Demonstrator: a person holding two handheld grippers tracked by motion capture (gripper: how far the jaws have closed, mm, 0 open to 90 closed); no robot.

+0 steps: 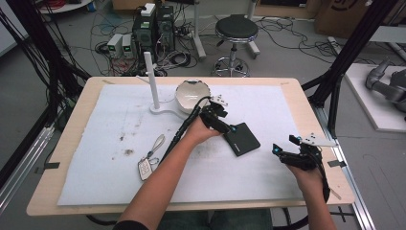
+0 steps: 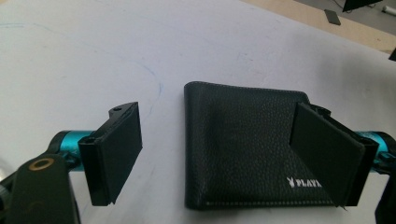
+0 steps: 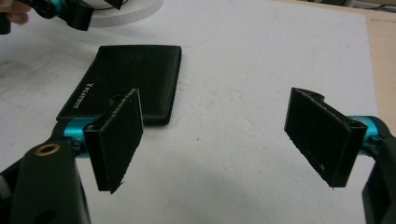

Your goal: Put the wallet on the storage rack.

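Wallet (image 2: 243, 144): lying flat and folded on the white mat (image 1: 110, 120), right of centre
Handling: looking light, thin, soft grained leather; likely best pinched across one edge
Left gripper (image 2: 229, 154): hovering over it, jaws spread wide, holding nothing
Right gripper (image 3: 224, 135): waiting nearby, jaws wide apart, empty
Beyond: bowl (image 1: 192, 95), key fob (image 1: 145, 168)

Your wallet (image 2: 243, 144) is black pebbled leather with pale stitching and white lettering. Your left tongs (image 2: 233, 154) and right tongs (image 3: 219, 140) are black with teal fittings and a brass ring. The mat (image 1: 119, 120) is white with brown stains, over a light wood surface (image 1: 76, 110). The bowl (image 1: 193, 95) and stand (image 1: 153, 84) are white.
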